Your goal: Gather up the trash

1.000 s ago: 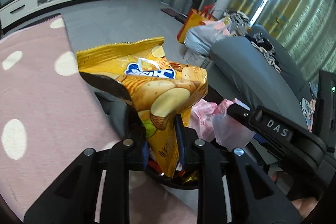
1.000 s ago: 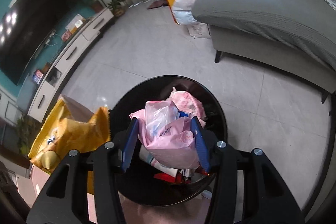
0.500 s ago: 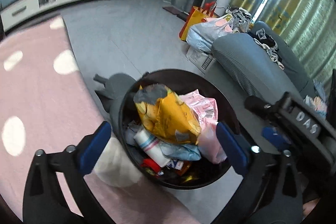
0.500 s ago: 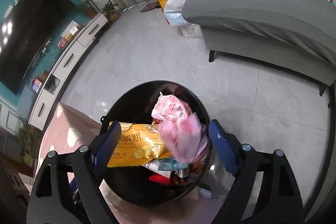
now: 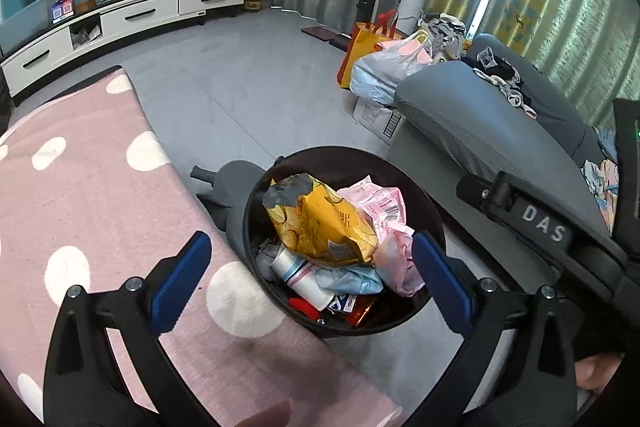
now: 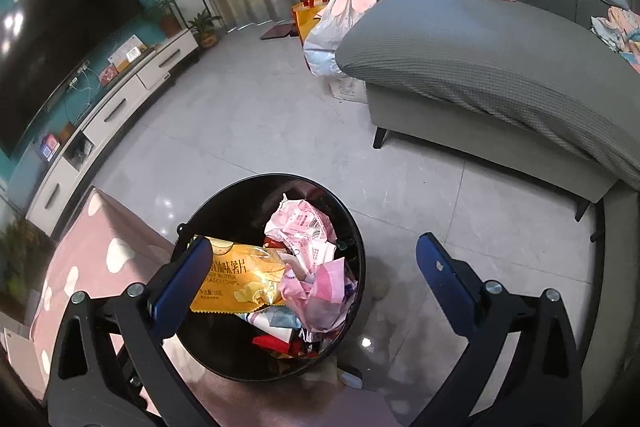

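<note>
The black trash bin [image 5: 434,223] is standing on the grey floor, touching the pink dotted rug [image 5: 92,195], with the grey sofa [image 5: 472,123] near behind it. The yellow chip bag [image 5: 320,223] and pink wrapper [image 5: 384,207] are lying inside the bin. The left tongs [image 5: 310,281] are gaping apart above it, empty; the right tongs [image 6: 314,281] are opening wide, gripping nothing.

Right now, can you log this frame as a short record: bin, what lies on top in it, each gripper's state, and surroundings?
bin: black round trash bin, on the grey floor beside the pink dotted rug
top contents: yellow chip bag and pink wrapper, both inside the bin
left gripper: open, nothing between its fingers
right gripper: jaws opening, nothing held
surroundings: grey sofa, white TV cabinet
</note>
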`<state>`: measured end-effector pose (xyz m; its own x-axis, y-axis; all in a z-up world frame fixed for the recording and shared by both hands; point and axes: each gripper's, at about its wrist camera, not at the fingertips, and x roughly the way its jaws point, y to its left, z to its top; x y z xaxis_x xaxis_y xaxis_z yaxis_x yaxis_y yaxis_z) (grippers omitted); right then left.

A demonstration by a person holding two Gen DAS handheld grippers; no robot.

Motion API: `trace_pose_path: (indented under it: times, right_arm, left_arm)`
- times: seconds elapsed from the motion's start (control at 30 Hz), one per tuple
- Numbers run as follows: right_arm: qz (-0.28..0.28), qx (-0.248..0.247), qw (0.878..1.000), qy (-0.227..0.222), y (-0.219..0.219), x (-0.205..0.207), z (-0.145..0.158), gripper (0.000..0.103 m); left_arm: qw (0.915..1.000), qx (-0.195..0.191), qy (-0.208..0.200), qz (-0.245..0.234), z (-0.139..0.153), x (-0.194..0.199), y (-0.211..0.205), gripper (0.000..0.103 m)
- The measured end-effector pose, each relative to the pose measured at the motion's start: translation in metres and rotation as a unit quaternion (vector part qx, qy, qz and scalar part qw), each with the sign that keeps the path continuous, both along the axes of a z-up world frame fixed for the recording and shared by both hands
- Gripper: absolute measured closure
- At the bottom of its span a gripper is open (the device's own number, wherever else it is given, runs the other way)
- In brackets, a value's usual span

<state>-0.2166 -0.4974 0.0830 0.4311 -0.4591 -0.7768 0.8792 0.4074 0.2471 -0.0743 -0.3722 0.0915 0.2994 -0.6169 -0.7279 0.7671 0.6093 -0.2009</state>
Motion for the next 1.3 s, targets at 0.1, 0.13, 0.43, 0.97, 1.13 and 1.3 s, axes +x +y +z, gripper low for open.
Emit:
trace_pose_path:
  times: [0.1, 0.13, 0.43, 0.97, 1.13, 1.3]
  right_arm:
    - [0.000, -0.004, 1.000, 0.002, 0.002, 0.000, 0.002, 0.003]
    - [0.001, -0.005, 1.000, 0.003, 0.002, 0.000, 0.003, 0.003]
    - [0.004, -0.007, 1.000, 0.008, 0.005, 0.002, 0.005, 0.003]
    - [0.007, -0.010, 1.000, 0.022, 0.006, 0.005, 0.001, 0.003]
    - [0.007, -0.011, 0.999, 0.029, 0.006, 0.007, 0.001, 0.003]
    - [0.009, -0.014, 0.999, 0.031, 0.008, 0.008, 0.002, 0.003]
  left_arm:
    - [1.0000, -0.004, -0.006, 0.005, 0.007, -0.002, 0.007, 0.003]
    - [0.9999, -0.005, -0.008, 0.006, 0.009, -0.002, 0.008, 0.003]
    - [0.9998, -0.014, -0.007, 0.010, 0.017, -0.002, 0.019, 0.003]
    - [0.9999, -0.012, -0.003, 0.010, 0.015, -0.002, 0.022, 0.003]
    - [0.9998, -0.016, -0.001, 0.006, 0.014, -0.004, 0.023, 0.003]
    - [0.9998, -0.018, 0.001, 0.002, 0.015, -0.005, 0.024, 0.003]
